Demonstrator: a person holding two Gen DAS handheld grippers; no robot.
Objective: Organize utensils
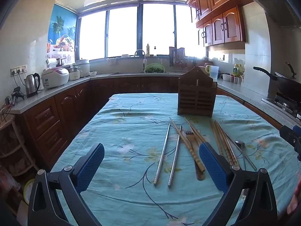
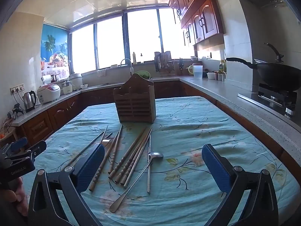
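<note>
Well, nothing was lifted yet: both grippers hovered wide apart and empty over the teal tablecloth (image 1: 131, 111). The left gripper (image 1: 151, 166) had the two metal chopsticks (image 1: 168, 154) lying right between its fingers, long axes running away toward the wooden utensil holder (image 1: 196, 94), with the wooden chopsticks (image 1: 188, 146) crossing just beside them over a fork (image 1: 189, 132). The right gripper (image 2: 153, 169) looked down on the spoon (image 2: 139, 175) and the bundled wooden chopsticks, also pointing lengthwise at the holder standing upright just beyond their tips. By my reckoning the left was nearer the metal pair, the right nearer the spoon, and either needed to close across the shaft.
</note>
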